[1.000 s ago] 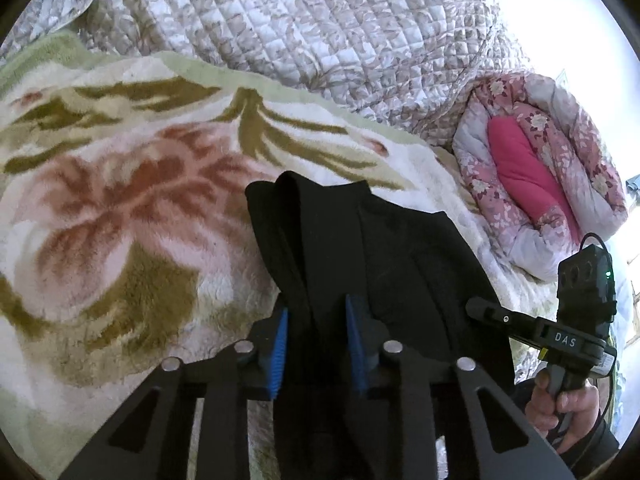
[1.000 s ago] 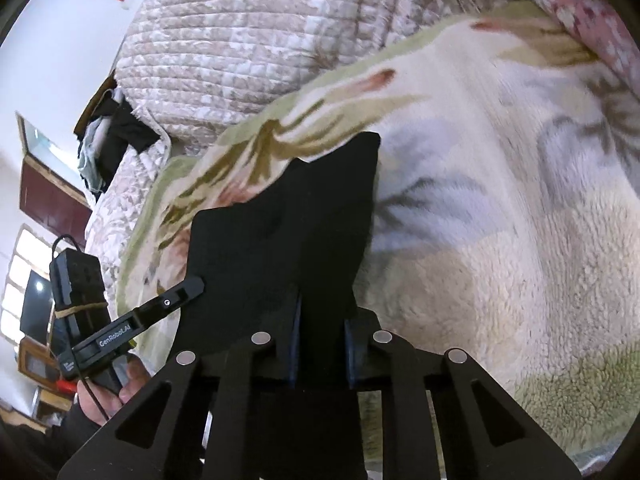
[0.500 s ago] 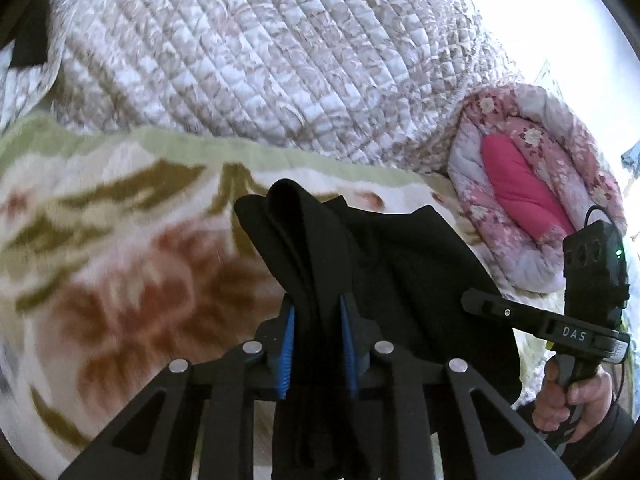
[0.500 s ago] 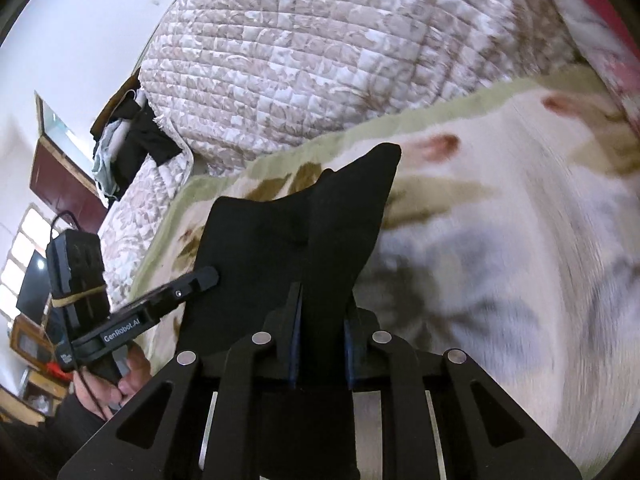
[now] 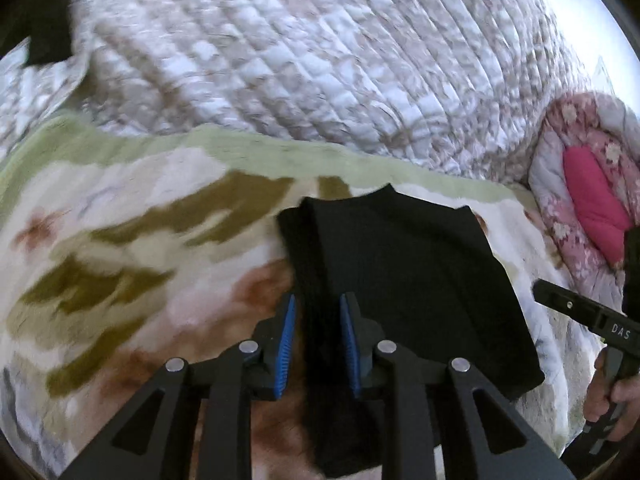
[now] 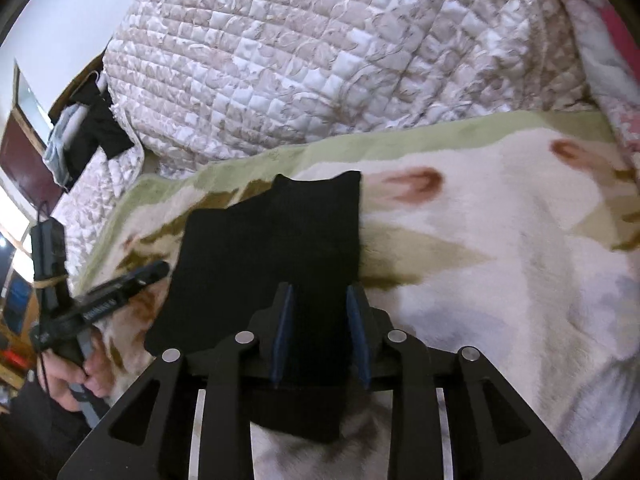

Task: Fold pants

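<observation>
Pants [image 5: 404, 280], black, one pair, folded into a flat rectangle that lies on the fleece blanket [image 5: 120, 264] near its green far border; near edge hangs between both sets of jaws

Handling, judged: soft, limp knit, light; drapes and creases where pinched, unlikely to slip on the plush pile; not fragile. Best taken at the two near corners of the folded edge, one corner per gripper, so the layers lift together and do not slide apart

Left gripper [image 5: 318, 336]: jaws narrow, blue pads on either side of a doubled strip of cloth; a thin gap shows at the left pad, so whether it pinches cannot be told

Right gripper [image 6: 320, 332]: jaws opening, cloth between the pads with clearance on both sides, grip apparently let go

Surface: thick cream blanket with olive and rust flower print, soft and yielding

Room: quilted beige bedspread [image 6: 320, 60] heaped behind; pink floral quilt [image 5: 592, 200] rolled at the right; dark clothes [image 6: 92, 128] draped at far left; white wall
</observation>
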Available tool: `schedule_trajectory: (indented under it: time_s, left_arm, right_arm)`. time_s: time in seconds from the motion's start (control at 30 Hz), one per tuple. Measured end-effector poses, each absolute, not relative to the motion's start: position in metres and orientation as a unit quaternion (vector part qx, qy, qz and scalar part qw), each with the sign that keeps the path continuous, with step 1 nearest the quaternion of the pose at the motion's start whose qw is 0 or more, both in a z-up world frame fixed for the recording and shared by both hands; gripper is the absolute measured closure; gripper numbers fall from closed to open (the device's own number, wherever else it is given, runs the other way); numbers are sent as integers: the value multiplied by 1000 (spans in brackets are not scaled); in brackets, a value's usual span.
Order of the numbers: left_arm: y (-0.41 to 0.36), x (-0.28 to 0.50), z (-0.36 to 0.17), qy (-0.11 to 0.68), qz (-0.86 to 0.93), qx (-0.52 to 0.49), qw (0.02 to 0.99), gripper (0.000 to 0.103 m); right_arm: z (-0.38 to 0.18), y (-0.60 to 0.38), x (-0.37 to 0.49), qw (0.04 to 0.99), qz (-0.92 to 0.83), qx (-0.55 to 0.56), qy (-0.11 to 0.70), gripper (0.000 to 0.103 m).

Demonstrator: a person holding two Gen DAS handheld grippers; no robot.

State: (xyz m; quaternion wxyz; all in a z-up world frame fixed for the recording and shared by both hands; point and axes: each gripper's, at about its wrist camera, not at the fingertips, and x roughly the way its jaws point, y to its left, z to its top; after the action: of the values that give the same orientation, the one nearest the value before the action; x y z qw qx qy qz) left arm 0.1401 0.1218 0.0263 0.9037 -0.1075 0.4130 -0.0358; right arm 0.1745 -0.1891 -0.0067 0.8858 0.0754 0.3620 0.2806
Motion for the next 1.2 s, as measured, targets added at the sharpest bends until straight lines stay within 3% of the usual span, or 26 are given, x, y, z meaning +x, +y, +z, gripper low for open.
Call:
schedule_trajectory:
  time_s: [0.43,0.47,0.53,1.2]
  left_arm:
    - [83,56,54,386,-34,-68,919,77]
    - [79,49,53,392,-30,-64,917,77]
    - [73,39,49,401,-23,-59,914,77]
    - [59,14,11,425,2,-39,904,77]
  right_arm:
    - [-15,-165,90,900,273,-12,340,74]
    - [-16,-165,82,900,274,-15,338,71]
    - [-18,-166,70,900,275,-17,338,55]
    - [-53,-157,49,898,245,-47,363,55]
